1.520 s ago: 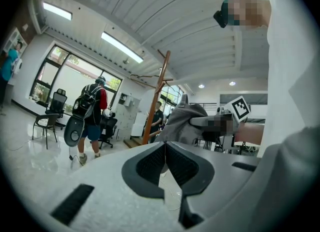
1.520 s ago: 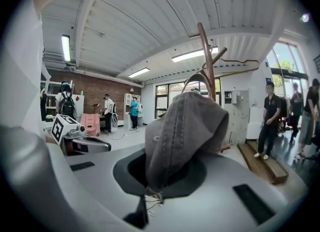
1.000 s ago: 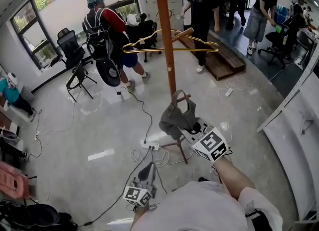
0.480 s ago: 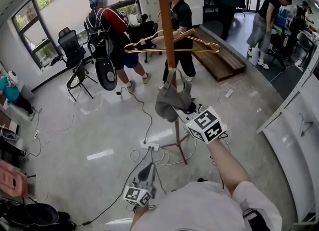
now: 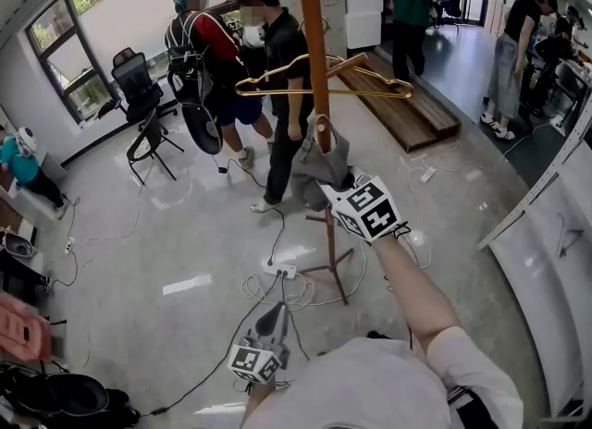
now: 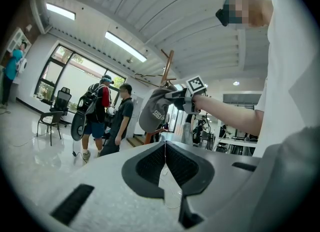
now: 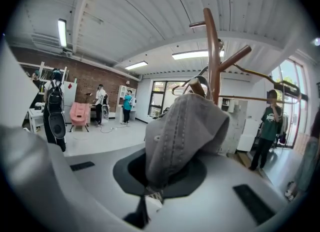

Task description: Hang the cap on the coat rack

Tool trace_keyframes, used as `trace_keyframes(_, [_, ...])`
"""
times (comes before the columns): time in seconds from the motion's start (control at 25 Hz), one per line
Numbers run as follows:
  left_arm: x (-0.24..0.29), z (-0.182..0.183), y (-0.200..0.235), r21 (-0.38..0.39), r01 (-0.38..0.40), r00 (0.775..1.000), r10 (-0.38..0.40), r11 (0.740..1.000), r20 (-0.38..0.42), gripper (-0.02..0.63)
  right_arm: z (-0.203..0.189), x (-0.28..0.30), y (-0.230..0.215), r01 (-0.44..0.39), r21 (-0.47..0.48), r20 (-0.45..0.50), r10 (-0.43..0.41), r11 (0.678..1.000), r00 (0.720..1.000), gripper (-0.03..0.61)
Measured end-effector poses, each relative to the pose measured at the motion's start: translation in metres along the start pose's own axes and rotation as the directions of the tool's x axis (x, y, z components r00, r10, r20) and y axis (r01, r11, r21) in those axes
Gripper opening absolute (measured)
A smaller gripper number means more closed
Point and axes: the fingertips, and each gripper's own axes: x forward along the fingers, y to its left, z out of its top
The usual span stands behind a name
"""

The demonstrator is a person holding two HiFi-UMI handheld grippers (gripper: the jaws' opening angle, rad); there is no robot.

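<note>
Rack (image 5: 319,94) at twelve o'clock from the person, grey cap (image 5: 319,170) just beside its pole under the gold hanger (image 5: 324,85), pinched tight in the right gripper (image 5: 340,194), and at six o'clock the left gripper (image 5: 276,314), jaws pressed together on nothing.

the pale, glossy floor (image 5: 185,224) carries the coat rack (image 5: 311,30), whose wooden legs spread just right of a white power strip (image 5: 279,271). loose white cable (image 5: 268,290) coils around that strip, and a black cord (image 5: 264,201) runs from it toward the far side. a second power strip (image 5: 425,174) lies further right, near a low wooden platform (image 5: 407,108). a black folding chair (image 5: 148,140) and an office chair (image 5: 132,80) stand by the window. dark bags (image 5: 65,399) sit at the lower left.
</note>
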Motion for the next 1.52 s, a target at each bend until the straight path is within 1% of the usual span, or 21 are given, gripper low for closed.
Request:
trace_keyframes(0.16, [-0.006, -0.001, 0.001, -0.001, -0.006, 1.0, 0.006, 1.0, 0.003, 0.011, -0.013, 0.015, 0.0, 0.018, -0.003, -0.038, -0.018, 1.0, 0.999, 0.017])
trace_keyframes(0.36, [-0.012, 0.0, 0.003, -0.004, -0.017, 1.0, 0.017, 1.0, 0.002, 0.011, -0.025, 0.026, -0.007, 0.053, -0.045, -0.086, -0.056, 0.998, 0.995, 0.017])
trace_keyframes(0.64, [-0.01, -0.001, 0.006, -0.006, -0.021, 1.0, 0.021, 1.0, 0.002, 0.011, -0.04, 0.043, -0.03, 0.1, -0.038, -0.097, -0.103, 0.994, 0.99, 0.017])
trace_keyframes(0.8, [-0.013, 0.0, 0.006, -0.01, -0.022, 1.0, 0.022, 1.0, 0.002, 0.011, -0.046, 0.049, -0.03, 0.109, -0.03, -0.114, -0.112, 0.994, 0.987, 0.017])
trace_keyframes(1.04, [-0.014, -0.004, 0.011, -0.008, -0.022, 1.0, 0.022, 1.0, -0.002, 0.011, -0.047, 0.055, -0.03, 0.131, -0.053, -0.091, -0.135, 0.99, 0.987, 0.017])
trace_keyframes(1.24, [-0.015, -0.014, 0.004, -0.007, -0.025, 1.0, 0.025, 1.0, -0.002, 0.011, -0.057, 0.047, -0.033, 0.139, -0.058, -0.08, -0.143, 0.989, 0.986, 0.017])
trace_keyframes(1.36, [-0.015, -0.009, 0.007, -0.003, -0.022, 1.0, 0.022, 1.0, -0.004, 0.011, -0.053, 0.049, -0.032, 0.148, -0.057, -0.086, -0.152, 0.987, 0.985, 0.017])
trace_keyframes(1.52, [-0.013, -0.004, 0.01, -0.007, -0.021, 1.0, 0.021, 1.0, -0.003, 0.011, -0.046, 0.053, -0.031, 0.143, -0.059, -0.065, -0.146, 0.988, 0.987, 0.018])
